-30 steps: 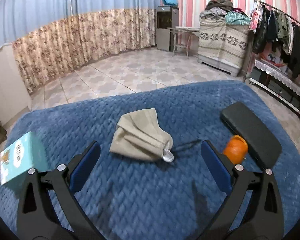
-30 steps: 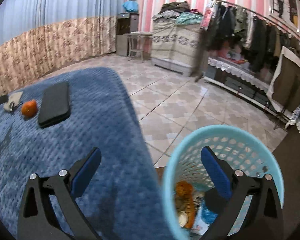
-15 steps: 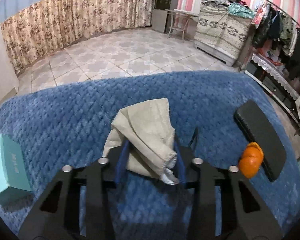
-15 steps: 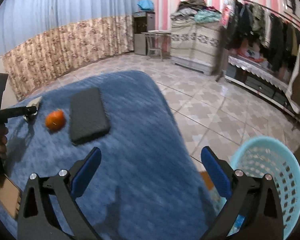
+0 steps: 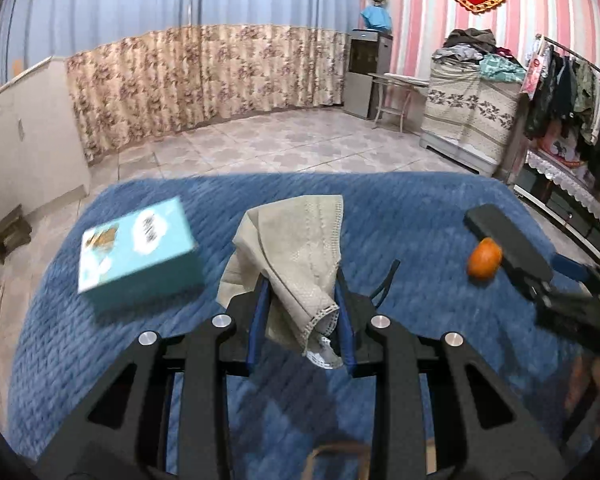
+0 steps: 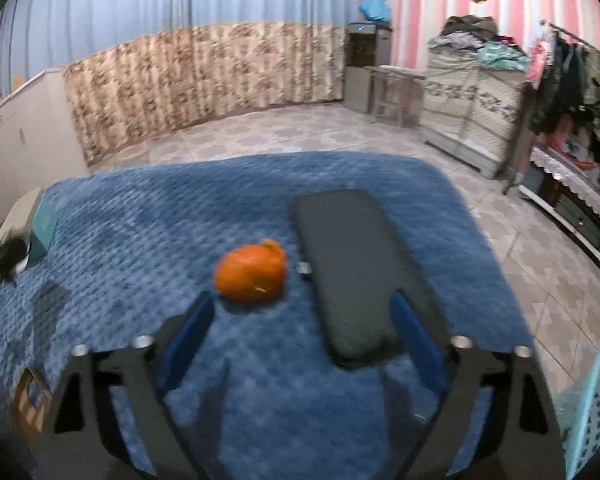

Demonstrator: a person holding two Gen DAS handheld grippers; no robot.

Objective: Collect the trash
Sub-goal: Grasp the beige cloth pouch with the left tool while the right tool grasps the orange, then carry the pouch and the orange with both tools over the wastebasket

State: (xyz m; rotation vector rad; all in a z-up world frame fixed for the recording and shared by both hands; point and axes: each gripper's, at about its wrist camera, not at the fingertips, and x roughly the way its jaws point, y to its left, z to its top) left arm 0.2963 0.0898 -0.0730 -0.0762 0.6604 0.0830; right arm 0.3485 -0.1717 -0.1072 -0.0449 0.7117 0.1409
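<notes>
My left gripper [image 5: 302,320] is shut on a crumpled beige face mask [image 5: 296,240] and holds it lifted above the blue blanket [image 5: 100,340]. My right gripper [image 6: 302,328] is open and empty, just above the blanket, with an orange peel [image 6: 250,272] ahead of its left finger and a black flat case [image 6: 348,264] between its fingers. The peel [image 5: 485,258] and the case [image 5: 508,240] also show at the right in the left wrist view. The light blue trash basket [image 6: 592,404] stands on the floor at the lower right.
A teal box [image 5: 140,248] lies on the blanket left of the mask. A brown item [image 6: 30,396] sits at the blanket's near left edge. Tiled floor [image 6: 500,208] surrounds the table, with a clothes rack [image 5: 572,92] and covered furniture [image 5: 472,116] to the right.
My left gripper closed on the mask and lifted it off the blanket. My right gripper swung left from over the basket to the table, close to the peel and the case.
</notes>
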